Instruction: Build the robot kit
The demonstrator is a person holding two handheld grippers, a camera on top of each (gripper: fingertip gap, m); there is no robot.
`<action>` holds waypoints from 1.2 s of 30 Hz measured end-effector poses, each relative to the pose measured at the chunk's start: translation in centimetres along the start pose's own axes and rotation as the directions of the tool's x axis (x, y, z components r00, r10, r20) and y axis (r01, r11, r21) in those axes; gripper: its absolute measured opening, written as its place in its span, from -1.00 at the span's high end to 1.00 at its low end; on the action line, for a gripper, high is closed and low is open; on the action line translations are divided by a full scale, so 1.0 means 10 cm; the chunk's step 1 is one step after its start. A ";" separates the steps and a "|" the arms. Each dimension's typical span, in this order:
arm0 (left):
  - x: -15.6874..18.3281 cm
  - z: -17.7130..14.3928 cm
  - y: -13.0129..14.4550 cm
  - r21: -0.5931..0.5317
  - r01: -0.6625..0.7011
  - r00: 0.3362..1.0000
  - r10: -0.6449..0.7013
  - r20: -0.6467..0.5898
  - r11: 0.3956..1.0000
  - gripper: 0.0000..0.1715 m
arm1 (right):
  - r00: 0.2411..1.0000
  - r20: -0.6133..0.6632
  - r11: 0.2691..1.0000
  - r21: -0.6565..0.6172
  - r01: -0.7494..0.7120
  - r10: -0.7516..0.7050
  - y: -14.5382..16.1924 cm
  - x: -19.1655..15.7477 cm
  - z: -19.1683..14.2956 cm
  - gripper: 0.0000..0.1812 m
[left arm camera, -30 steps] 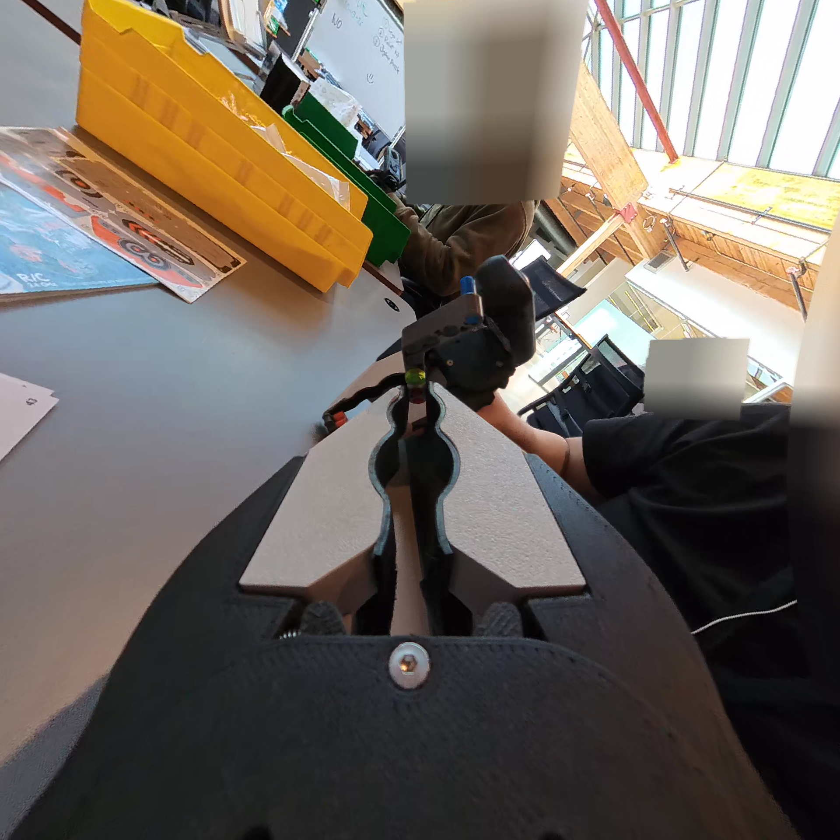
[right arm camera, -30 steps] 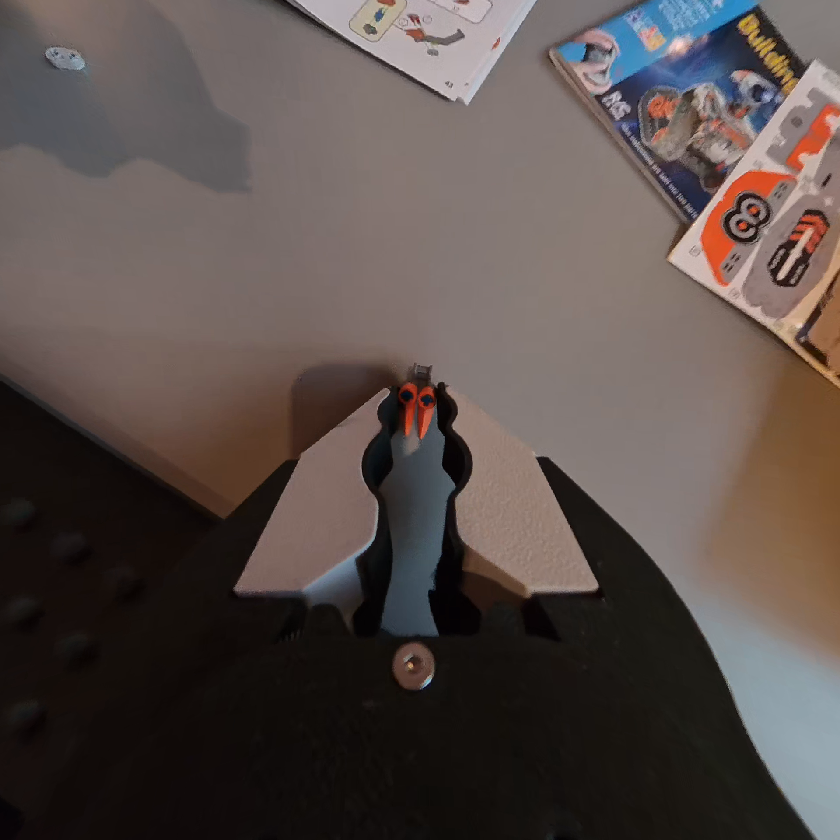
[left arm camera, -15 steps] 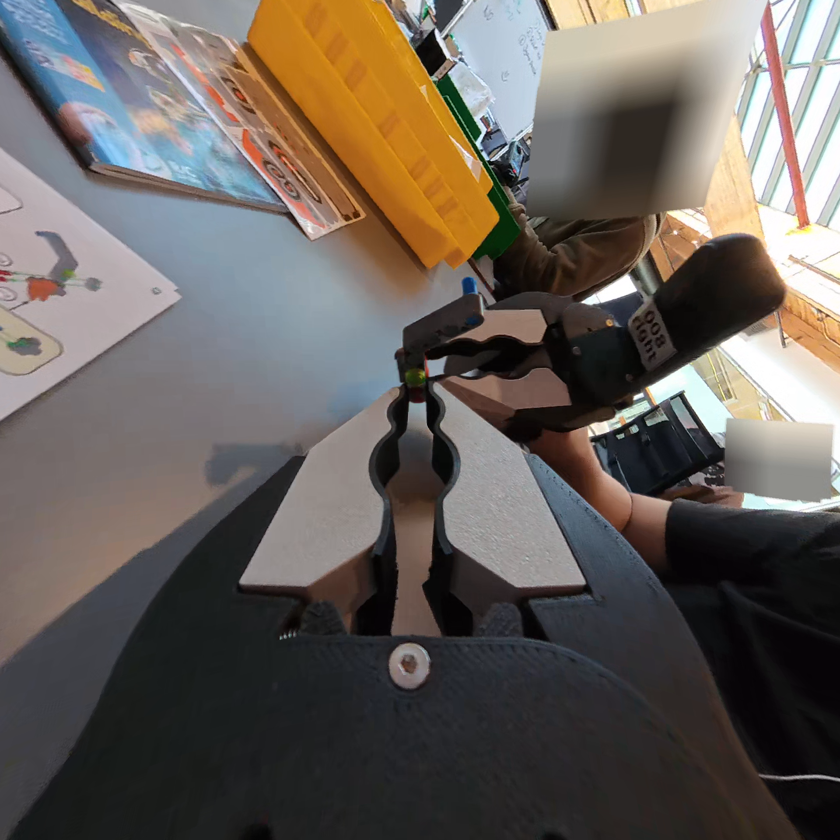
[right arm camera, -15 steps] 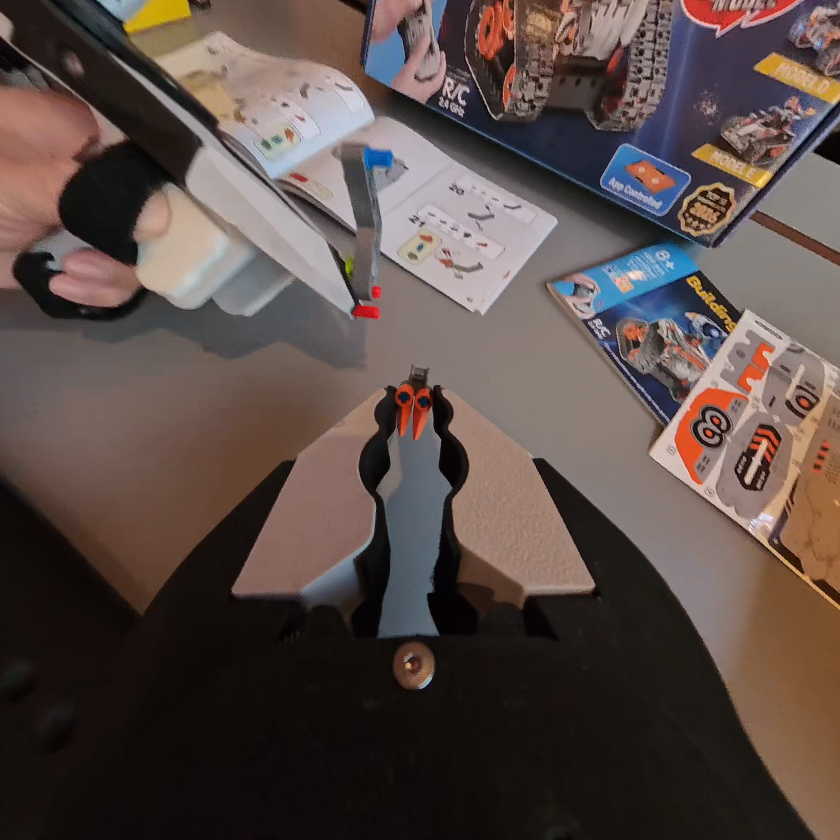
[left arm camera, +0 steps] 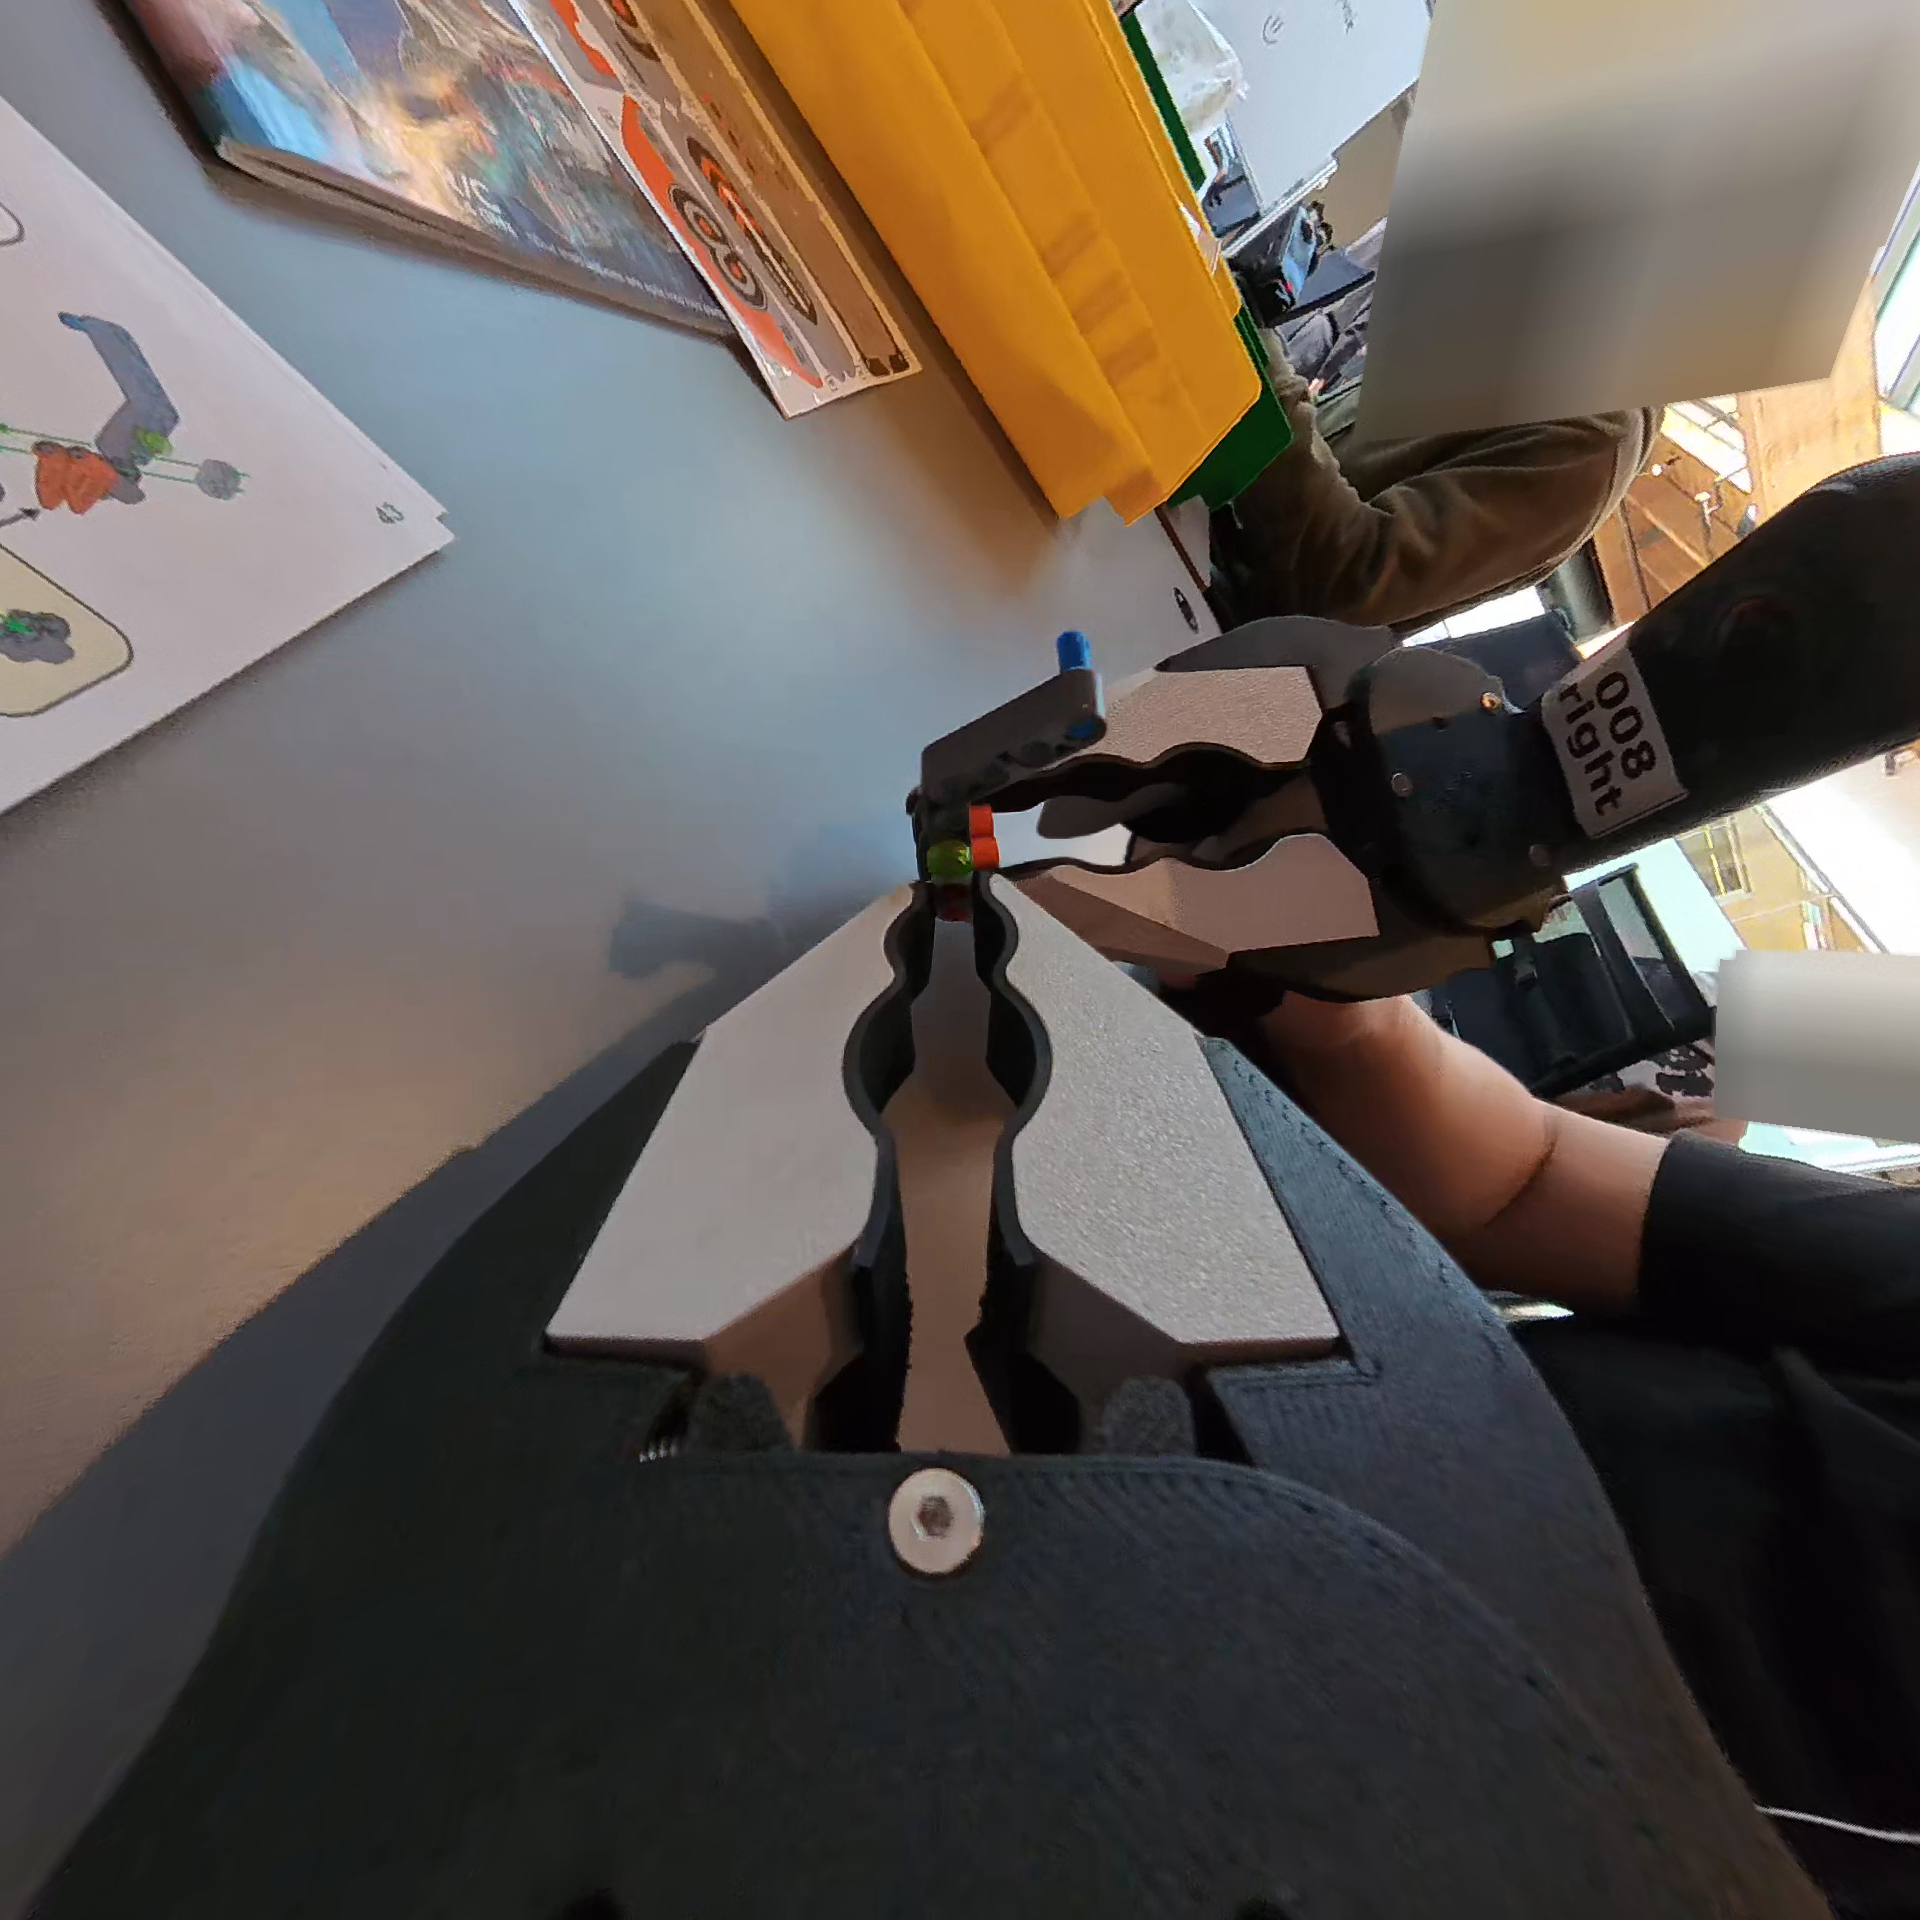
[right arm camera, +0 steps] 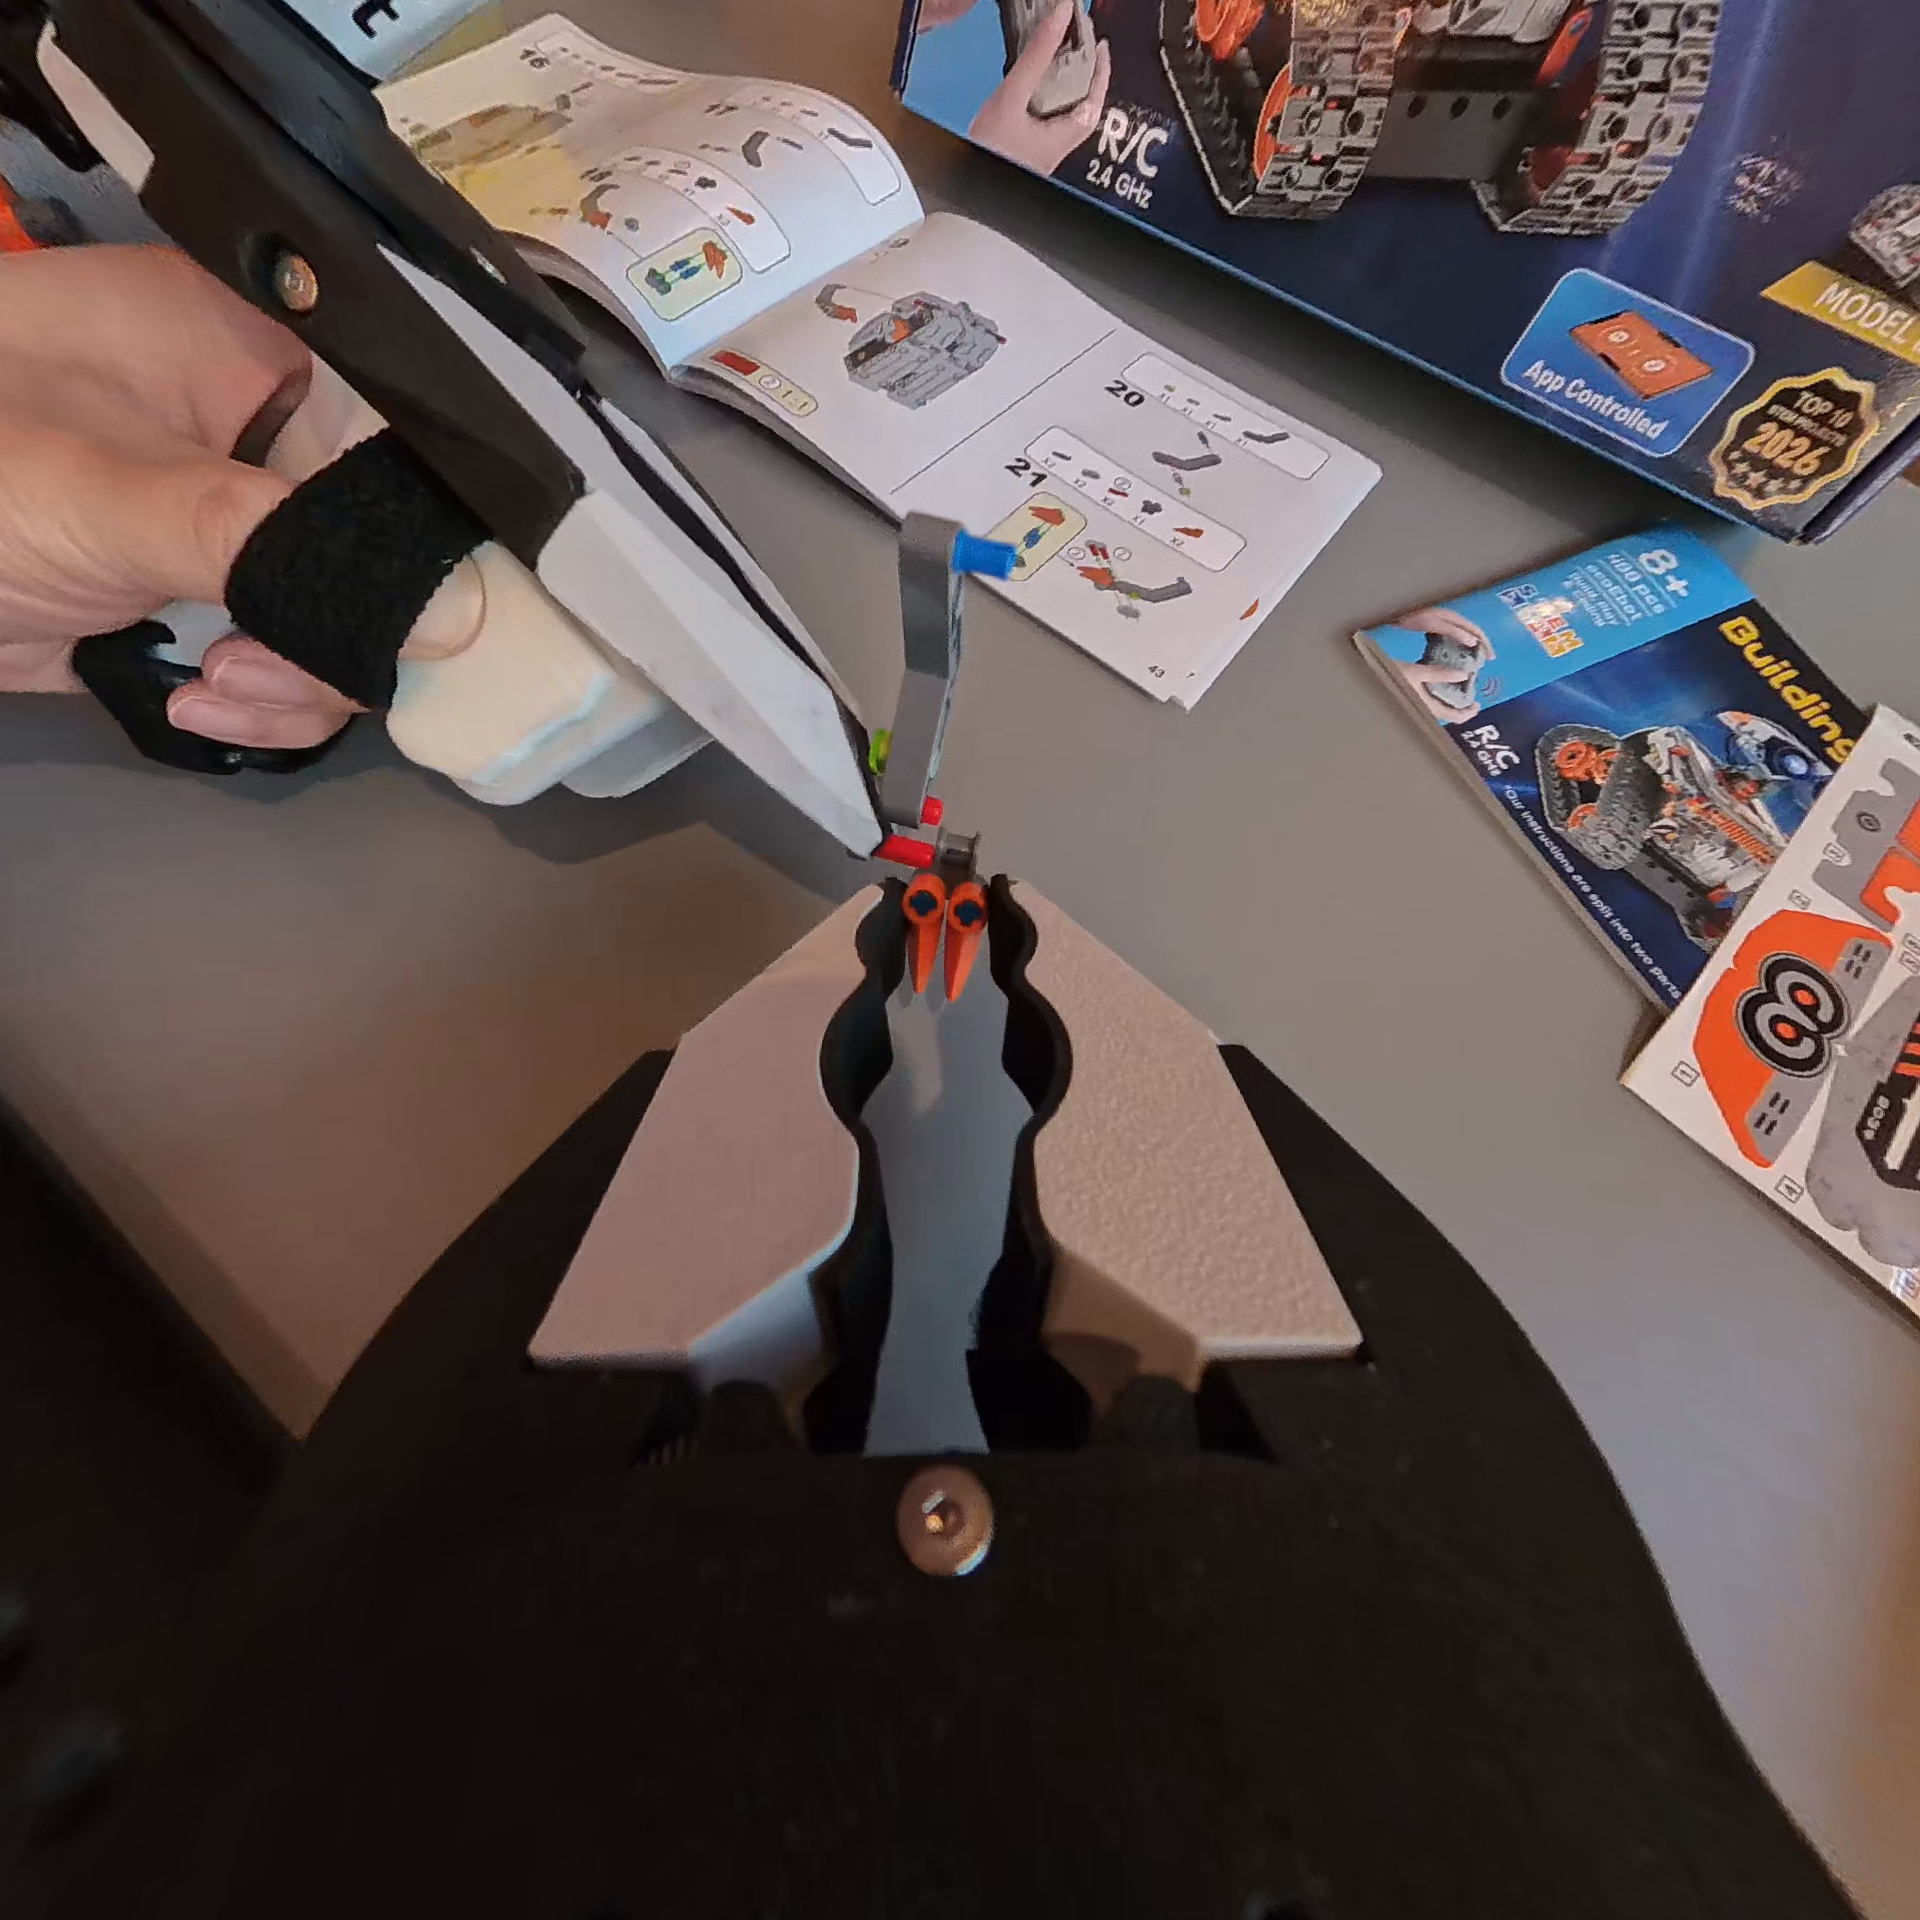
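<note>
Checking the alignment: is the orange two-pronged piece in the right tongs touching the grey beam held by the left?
Cannot tell. In the right wrist view the orange piece sits just below the grey beam, near its red pins; no plain gap or contact shows.

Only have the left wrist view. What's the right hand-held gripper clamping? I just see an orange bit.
Observer: The right hand-held gripper is shut on two orange pointed pieces, side by side, each with a blue centre at its front end.
Operator: Anything ahead of them?
Observer: A small grey connector sticks out in front, close to the red pin at the foot of the grey beam in the left hand-held gripper.
Operator: What's behind the beam?
Observer: A dark blue box lies on the table past the open booklet.
</note>
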State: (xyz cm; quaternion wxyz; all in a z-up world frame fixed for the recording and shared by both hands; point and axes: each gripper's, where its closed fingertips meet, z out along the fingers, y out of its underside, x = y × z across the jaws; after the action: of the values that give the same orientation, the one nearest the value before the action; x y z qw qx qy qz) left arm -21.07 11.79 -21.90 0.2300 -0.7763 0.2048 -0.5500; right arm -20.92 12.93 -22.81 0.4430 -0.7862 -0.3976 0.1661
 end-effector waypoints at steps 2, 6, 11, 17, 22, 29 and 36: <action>-0.02 0.01 0.01 -0.005 0.003 1.000 -0.003 0.010 1.000 0.93 | 1.000 -0.011 1.000 -0.001 0.014 -0.014 0.01 0.00 0.00 0.83; -0.05 0.01 0.00 0.004 0.014 1.000 -0.014 0.018 1.000 0.93 | 1.000 -0.016 1.000 -0.003 0.024 -0.024 0.03 0.00 0.01 0.83; -0.07 0.02 0.00 0.004 0.013 0.999 -0.013 0.034 1.000 0.93 | 1.000 -0.006 1.000 -0.006 0.018 -0.018 0.04 -0.01 0.03 0.84; -0.09 0.02 0.01 -0.001 -0.002 0.998 0.002 0.060 1.000 0.93 | 1.000 0.018 1.000 -0.014 -0.001 0.001 0.05 -0.02 0.04 0.84; -0.09 0.03 0.02 -0.008 0.000 0.998 0.001 0.066 1.000 0.93 | 0.994 -0.033 0.994 -0.038 0.101 -0.103 0.07 -0.02 0.04 0.84; -0.10 0.03 0.06 -0.028 0.015 0.998 -0.013 0.064 1.000 0.93 | 0.965 -0.071 0.966 -0.066 0.250 -0.254 0.08 -0.04 0.04 0.85; -0.09 0.03 0.09 -0.059 0.007 0.998 -0.003 0.057 0.998 0.93 | 0.930 -0.057 0.930 -0.069 0.360 -0.364 0.10 -0.06 0.02 0.85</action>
State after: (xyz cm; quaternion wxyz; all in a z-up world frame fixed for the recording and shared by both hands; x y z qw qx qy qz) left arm -21.15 11.60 -23.25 0.2113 -0.7985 0.2122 -0.5221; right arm -20.93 12.34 -23.83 0.4568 -0.7169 -0.5250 0.0431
